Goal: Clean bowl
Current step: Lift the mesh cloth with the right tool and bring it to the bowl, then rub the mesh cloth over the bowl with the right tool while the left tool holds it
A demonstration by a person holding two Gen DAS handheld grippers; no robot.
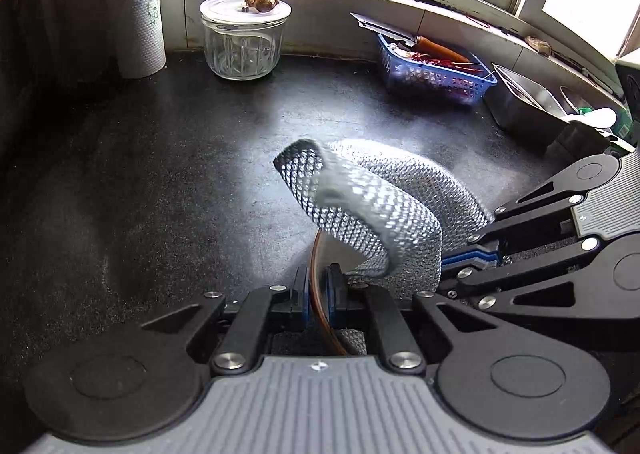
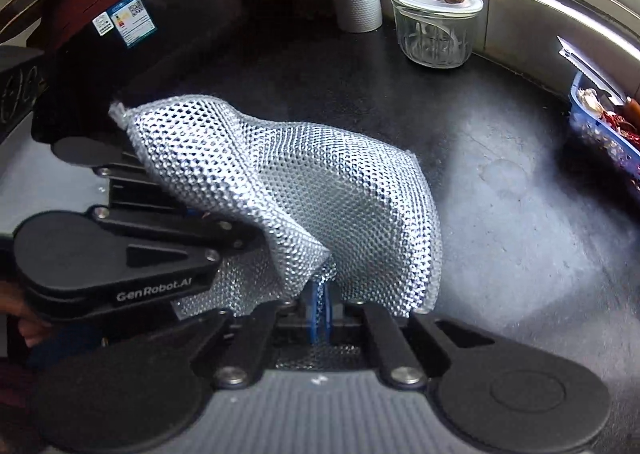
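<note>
Right now the left gripper [image 1: 318, 294] pinches the bowl [image 1: 320, 318] by its thin brown rim, over the dark counter [image 1: 160, 193]. The right gripper [image 2: 320, 310] is clamped on a silver mesh cloth [image 2: 280, 181] draped into the bowl. Risk: hard scrubbing could lever the rim out of that narrow pinch, or tug the cloth free.
</note>
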